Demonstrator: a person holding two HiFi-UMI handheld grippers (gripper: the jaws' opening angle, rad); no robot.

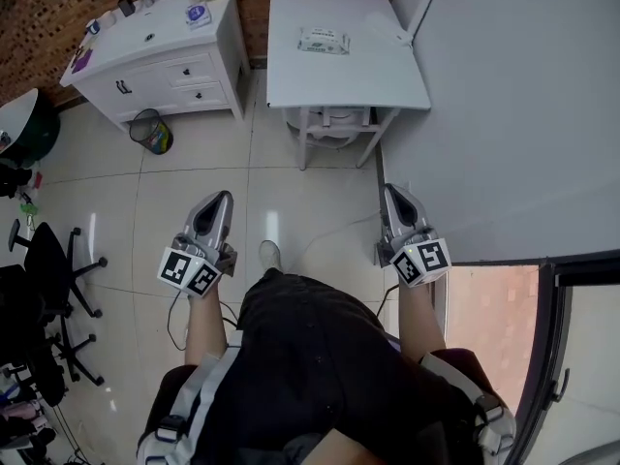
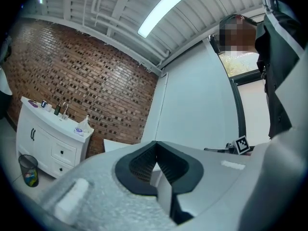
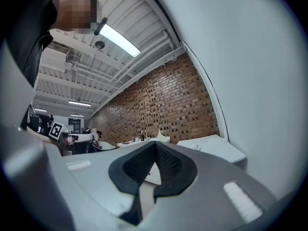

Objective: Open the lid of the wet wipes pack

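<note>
Head view | L gripper [image 1: 224, 201] closed, empty | R gripper [image 1: 393, 193] same | wipes pack [image 1: 323, 40] on table [image 1: 339, 77]

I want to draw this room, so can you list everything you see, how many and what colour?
wet wipes pack: one, white, lying on the table
table: one, white, ahead, against the grey wall
cabinet: one, white with drawers, left of the table
small things: several, mixed colours, on the cabinet top, too small to name
bin: one, black mesh, on the floor beside the cabinet
office chair: one clear, black, at the left edge
brick wall: one, red-brown, behind the cabinet
floor: pale tiles
shoe: one, pale, between the grippers
left gripper: one, grey, fingers together, empty
right gripper: one, grey, fingers together, empty
</note>
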